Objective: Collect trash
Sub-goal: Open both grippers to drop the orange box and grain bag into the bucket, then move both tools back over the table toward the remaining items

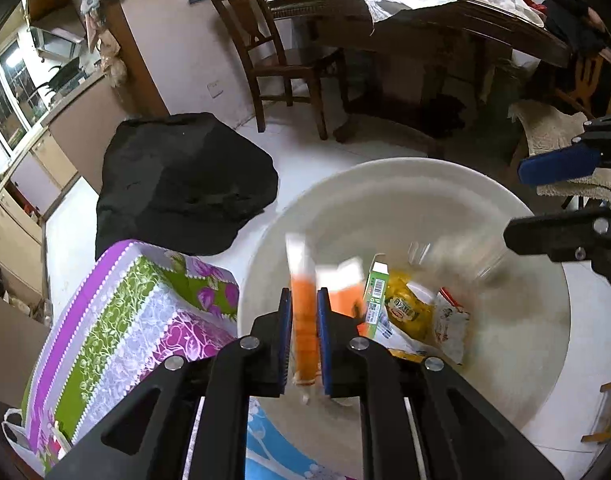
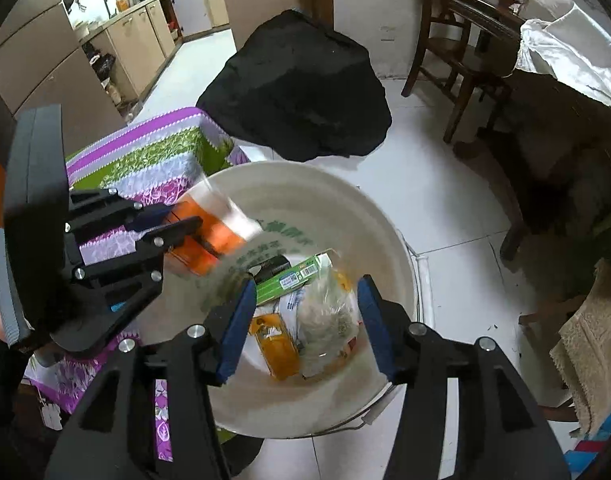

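Observation:
A white bucket (image 1: 385,168) (image 2: 305,168) stands on the tiled floor. In it lie a green carton (image 1: 375,288) (image 2: 293,276), a yellow packet (image 1: 405,308) and a white-and-red wrapper (image 1: 449,320). My left gripper (image 1: 303,296) (image 2: 185,220) hangs over the bucket's left side, shut on an orange-and-clear wrapper (image 1: 303,320) (image 2: 221,232). My right gripper (image 2: 305,284) (image 1: 521,200) stands open above the bucket. Below its fingers a crumpled clear plastic piece (image 2: 325,316) lies apart from both pads; it shows as a blur in the left wrist view.
A black covered heap (image 1: 185,184) (image 2: 301,92) sits beyond the bucket. A floral purple-and-green cloth bundle (image 1: 125,320) touches the bucket's left side. A wooden chair (image 1: 273,60), a dark table (image 1: 445,28) and a stool with a beige towel (image 2: 585,340) stand around.

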